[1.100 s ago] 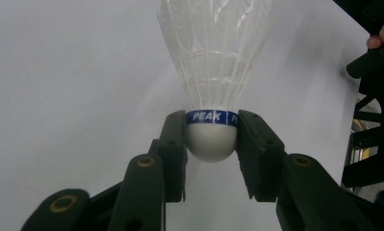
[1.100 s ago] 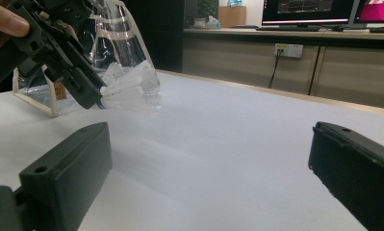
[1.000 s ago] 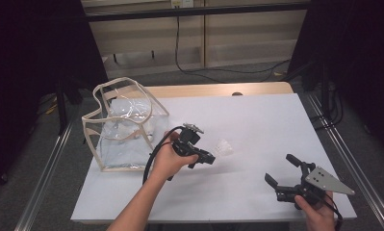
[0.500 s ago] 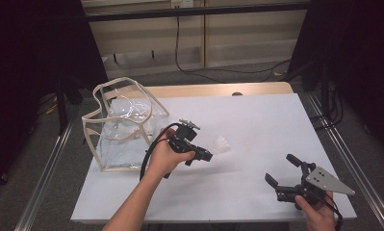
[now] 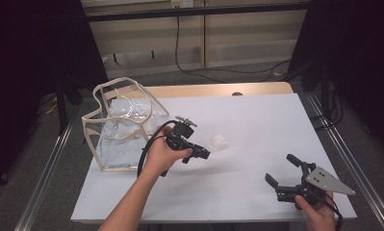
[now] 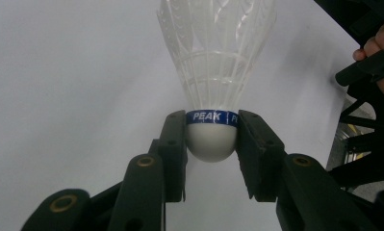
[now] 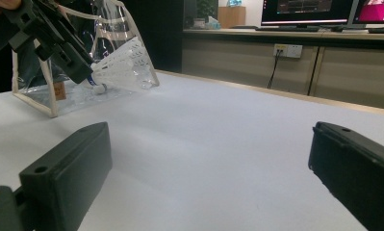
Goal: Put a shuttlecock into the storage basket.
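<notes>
White shuttlecock [image 6: 212, 96]: cork base clamped between both jaws of left gripper [image 6: 211, 144], skirt pointing away from fingertips, blue band level with jaw tips | left gripper: raised above table [image 5: 257, 125], just beside clear bag [image 5: 122, 125] | right gripper [image 5: 286, 174]: jaws spread wide, nothing between, well apart from shuttlecock

Three cameras, one table

High view looks down from above; each gripper view looks closely along its own jaws, both sharing the shuttlecock [image 6: 213, 82] ahead.
</notes>
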`<control>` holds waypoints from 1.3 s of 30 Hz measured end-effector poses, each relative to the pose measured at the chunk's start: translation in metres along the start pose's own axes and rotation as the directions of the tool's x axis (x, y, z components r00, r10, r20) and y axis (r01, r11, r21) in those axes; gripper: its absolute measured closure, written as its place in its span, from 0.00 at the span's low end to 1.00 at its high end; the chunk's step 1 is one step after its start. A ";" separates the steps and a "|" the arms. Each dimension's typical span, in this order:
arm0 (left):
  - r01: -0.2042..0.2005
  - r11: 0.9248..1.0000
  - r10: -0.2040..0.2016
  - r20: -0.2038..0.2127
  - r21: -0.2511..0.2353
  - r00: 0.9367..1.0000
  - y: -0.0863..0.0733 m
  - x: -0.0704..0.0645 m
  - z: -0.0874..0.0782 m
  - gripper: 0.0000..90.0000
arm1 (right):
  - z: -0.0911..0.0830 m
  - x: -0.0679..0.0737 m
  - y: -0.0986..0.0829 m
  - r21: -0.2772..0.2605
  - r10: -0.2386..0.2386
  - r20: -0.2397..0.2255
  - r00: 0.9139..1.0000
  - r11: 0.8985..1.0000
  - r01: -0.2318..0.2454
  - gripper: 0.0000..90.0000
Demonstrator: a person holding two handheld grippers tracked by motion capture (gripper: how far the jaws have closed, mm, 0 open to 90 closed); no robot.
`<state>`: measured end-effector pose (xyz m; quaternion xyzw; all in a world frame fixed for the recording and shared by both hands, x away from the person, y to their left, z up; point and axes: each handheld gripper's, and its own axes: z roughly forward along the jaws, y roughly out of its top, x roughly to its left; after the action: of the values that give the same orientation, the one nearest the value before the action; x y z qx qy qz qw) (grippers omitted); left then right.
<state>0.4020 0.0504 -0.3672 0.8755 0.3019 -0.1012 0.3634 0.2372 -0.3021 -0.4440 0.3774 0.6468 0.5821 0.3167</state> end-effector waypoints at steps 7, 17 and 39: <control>0.013 1.000 -0.013 -0.006 0.002 1.000 0.001 0.000 -0.004 0.73 | 0.000 0.000 0.000 0.001 0.002 -0.001 1.000 1.000 -0.002 0.02; 0.018 1.000 -0.018 -0.006 0.003 1.000 0.003 0.001 -0.012 0.73 | 0.000 0.000 0.000 0.002 0.002 0.000 1.000 1.000 -0.002 0.02; 0.033 0.999 -0.033 -0.010 0.001 0.999 0.011 0.000 -0.031 0.73 | 0.000 0.000 0.000 0.002 0.002 0.000 1.000 1.000 -0.002 0.02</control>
<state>0.4076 0.0658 -0.3382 0.8711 0.3181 -0.1029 0.3597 0.2368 -0.3021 -0.4439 0.3782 0.6470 0.5820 0.3157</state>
